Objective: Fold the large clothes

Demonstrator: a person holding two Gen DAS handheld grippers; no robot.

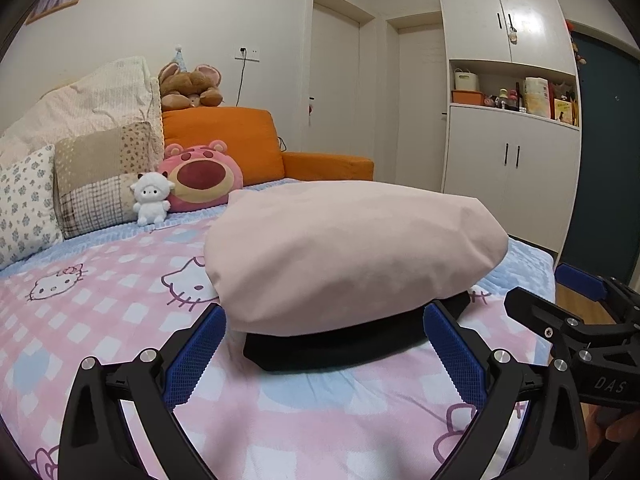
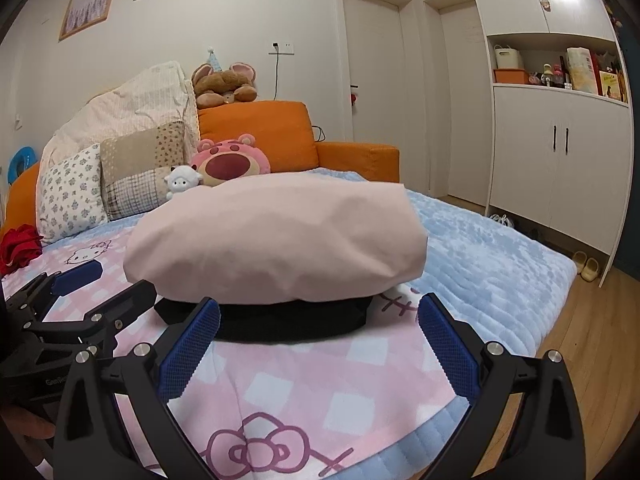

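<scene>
Both grippers stand with their blue-padded fingers spread wide and nothing between them. The left gripper (image 1: pixel 324 354) points at the near edge of a stack of folded clothes, its pads on either side of that edge but apart from it; the right gripper (image 2: pixel 320 346) sits likewise just short of the same stack, a little further to the right. Each shows in the other's view, close alongside.

Just ahead of the fingers lies the stack itself: a pale pink folded garment (image 1: pixel 352 252), plump and rounded, resting on top of a black folded garment (image 1: pixel 356 340) that peeks out beneath it. Both lie on the pink checked cartoon-cat sheet (image 1: pixel 120 304) spread over a light blue quilted cover (image 2: pixel 480 248).

Judging by how compact and tidy the bundle looks, the folding of these two pieces seems finished or very nearly so; the pink one may want a last pat or squaring. A crumpled red cloth (image 2: pixel 18 246) at the far left of the bed could be another piece waiting, though I cannot tell what it is.

Further out, patterned pillows (image 1: pixel 28 204), a small white plush (image 1: pixel 151 197) and a pink bear cushion (image 1: pixel 202 178) line the head of the bed, with an orange sofa (image 1: pixel 240 140) behind. None crowds the stack; the sheet around it lies free.
</scene>
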